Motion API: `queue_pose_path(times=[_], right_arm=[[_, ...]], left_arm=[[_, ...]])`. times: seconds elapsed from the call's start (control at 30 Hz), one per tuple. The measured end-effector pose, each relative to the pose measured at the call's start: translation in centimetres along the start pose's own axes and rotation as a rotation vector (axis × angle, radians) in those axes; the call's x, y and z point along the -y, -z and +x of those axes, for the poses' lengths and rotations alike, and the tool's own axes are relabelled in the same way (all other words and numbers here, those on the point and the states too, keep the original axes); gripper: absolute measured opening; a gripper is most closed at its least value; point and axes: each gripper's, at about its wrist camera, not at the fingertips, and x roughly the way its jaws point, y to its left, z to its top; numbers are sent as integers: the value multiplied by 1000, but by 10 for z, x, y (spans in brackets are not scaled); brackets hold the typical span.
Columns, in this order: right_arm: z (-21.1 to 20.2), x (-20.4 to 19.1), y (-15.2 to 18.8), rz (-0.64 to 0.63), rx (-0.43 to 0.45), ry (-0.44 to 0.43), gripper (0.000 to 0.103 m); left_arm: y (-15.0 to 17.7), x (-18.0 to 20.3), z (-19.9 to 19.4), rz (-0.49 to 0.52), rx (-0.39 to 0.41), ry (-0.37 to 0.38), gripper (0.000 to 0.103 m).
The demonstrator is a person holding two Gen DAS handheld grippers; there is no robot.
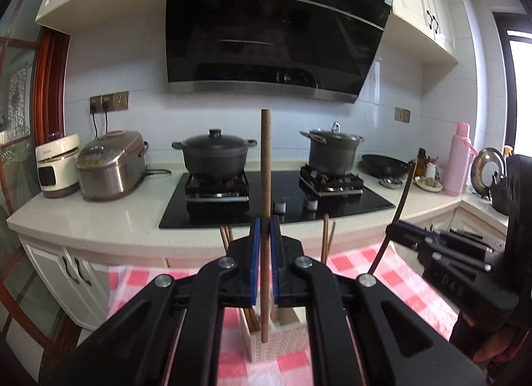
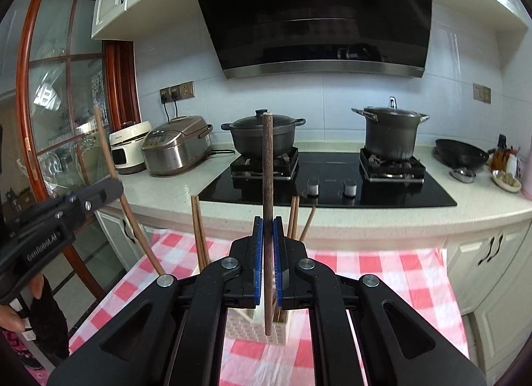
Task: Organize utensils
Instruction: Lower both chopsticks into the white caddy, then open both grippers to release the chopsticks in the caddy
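My left gripper [image 1: 265,224] is shut on a brown chopstick [image 1: 265,159] held upright, its lower tip hanging just above a white woven holder [image 1: 282,342]. That holder stands on a red-checked cloth [image 1: 399,273], and several chopsticks [image 1: 327,236] stick out of it. My right gripper [image 2: 268,224] is shut on a darker chopstick [image 2: 267,166], also upright over the holder [image 2: 246,329]. Each gripper shows in the other's view: the right gripper [image 1: 394,231] at the right edge with its stick [image 1: 404,193], the left gripper [image 2: 113,188] at the left edge with its stick [image 2: 106,153].
Beyond the cloth runs a pale counter [image 2: 399,216] with a black cooktop [image 2: 332,183], two lidded pots [image 2: 262,134] [image 2: 390,133], two rice cookers [image 2: 176,146], a wok [image 2: 460,153] and a pink flask [image 1: 459,159]. A range hood [image 1: 272,26] hangs above.
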Motion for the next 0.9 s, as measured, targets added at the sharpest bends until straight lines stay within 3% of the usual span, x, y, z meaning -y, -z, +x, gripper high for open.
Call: queue_pose_path(times=[0.23, 0.67, 0.73, 0.87, 0.9], right_arm=[[34, 0, -7, 3, -35, -1, 6], [99, 4, 29, 6, -206, 14, 7], [106, 5, 32, 11, -217, 14, 9], [108, 10, 35, 23, -213, 15, 13], [107, 13, 35, 29, -210, 17, 18]], left_arm=[[-16, -9, 41, -63, -20, -6, 6], [46, -20, 95, -79, -198, 12, 8], [50, -25, 98, -86, -206, -1, 23], [52, -31, 93, -87, -188, -24, 30], [51, -31, 91, -86, -182, -30, 37]])
